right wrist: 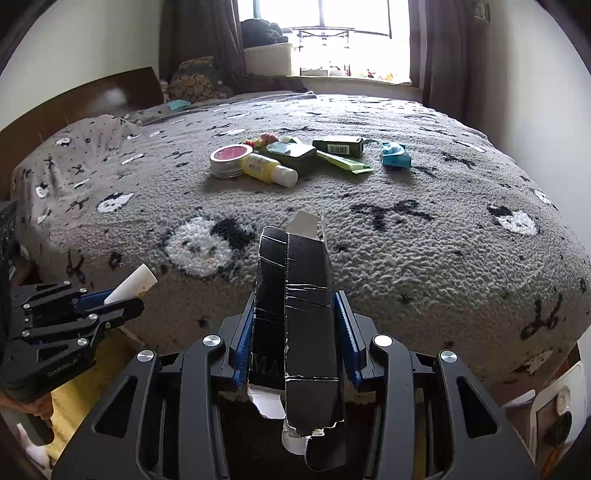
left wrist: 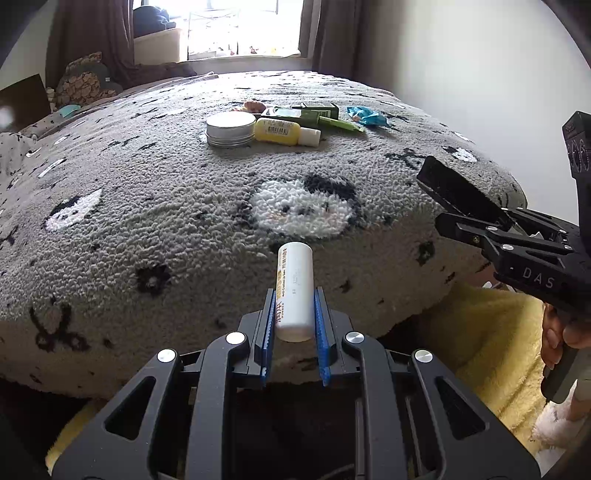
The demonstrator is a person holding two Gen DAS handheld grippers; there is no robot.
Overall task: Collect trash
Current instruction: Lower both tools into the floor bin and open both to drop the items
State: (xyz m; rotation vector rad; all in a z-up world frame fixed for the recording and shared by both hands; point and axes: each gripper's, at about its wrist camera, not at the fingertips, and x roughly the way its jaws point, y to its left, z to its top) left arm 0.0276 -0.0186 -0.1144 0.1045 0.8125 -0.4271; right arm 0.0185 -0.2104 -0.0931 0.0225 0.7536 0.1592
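Right hand-held gripper clamping torn box, ends ragged

Left wrist fisheye sits just behind the left hand-held gripper, angled down across the near edge of the bed toward the far window; the right hand-held gripper pokes in at its right edge. Right wrist fisheye sits just behind the right hand-held gripper, same downward tilt and same facing, from a spot further right, with the left hand-held gripper at its left edge. Both share the grey patterned bed cover, the far cluster of items around the round tin, the curtains and window.
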